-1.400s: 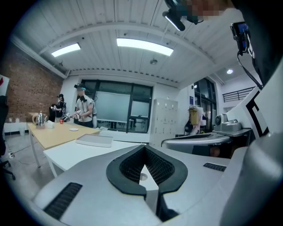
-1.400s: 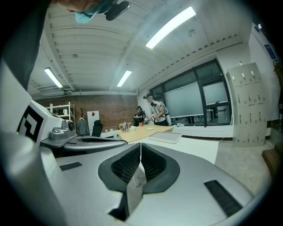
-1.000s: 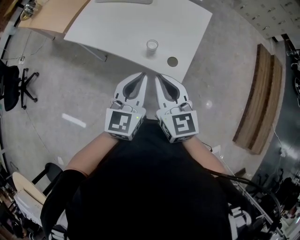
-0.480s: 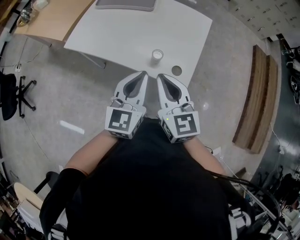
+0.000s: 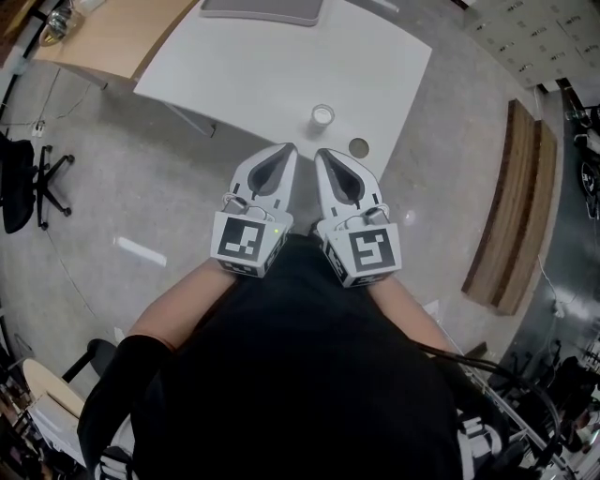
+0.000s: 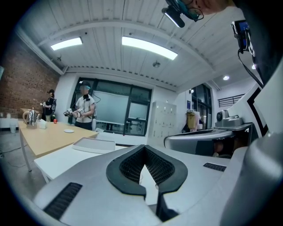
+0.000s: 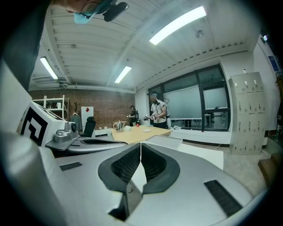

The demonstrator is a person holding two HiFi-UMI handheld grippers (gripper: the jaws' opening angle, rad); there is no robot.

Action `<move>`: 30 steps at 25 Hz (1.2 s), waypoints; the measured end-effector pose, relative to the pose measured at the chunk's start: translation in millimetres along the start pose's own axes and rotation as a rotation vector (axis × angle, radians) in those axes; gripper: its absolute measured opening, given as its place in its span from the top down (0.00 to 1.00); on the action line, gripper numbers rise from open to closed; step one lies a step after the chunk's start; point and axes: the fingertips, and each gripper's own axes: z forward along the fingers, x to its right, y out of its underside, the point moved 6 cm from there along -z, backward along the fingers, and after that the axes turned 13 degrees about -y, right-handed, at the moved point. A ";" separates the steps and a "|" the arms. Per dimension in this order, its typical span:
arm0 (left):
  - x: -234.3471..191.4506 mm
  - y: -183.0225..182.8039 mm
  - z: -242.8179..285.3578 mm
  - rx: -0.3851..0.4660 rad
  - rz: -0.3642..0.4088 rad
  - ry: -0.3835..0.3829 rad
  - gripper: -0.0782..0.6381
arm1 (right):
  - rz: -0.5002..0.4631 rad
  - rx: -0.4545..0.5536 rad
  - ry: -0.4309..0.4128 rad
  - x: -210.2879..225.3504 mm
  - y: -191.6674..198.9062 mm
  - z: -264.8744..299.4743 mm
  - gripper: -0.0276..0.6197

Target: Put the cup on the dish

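White worktop [image 5: 281, 66] ahead: small clear cup [image 5: 322, 116] stands near its front edge, small round dark dish [image 5: 358, 147] just beside it, not touching. My left tongs [image 5: 287, 148] and right tongs [image 5: 320, 152] are both clenched, empty.

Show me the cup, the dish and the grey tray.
cup [image 5: 322, 116], head view, its open top.
dish [image 5: 358, 147], head view, its centre.
grey tray [image 5: 264, 9], head view, its bare surface.

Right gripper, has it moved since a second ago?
Yes: it has come forward. In the head view the gap between the right gripper and the cup on the white table has shrunk.
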 end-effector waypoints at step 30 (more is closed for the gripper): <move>53.6 35.1 155.0 -0.095 0.075 -0.191 0.89 | 0.019 -0.117 -0.370 184.2 47.9 37.3 0.94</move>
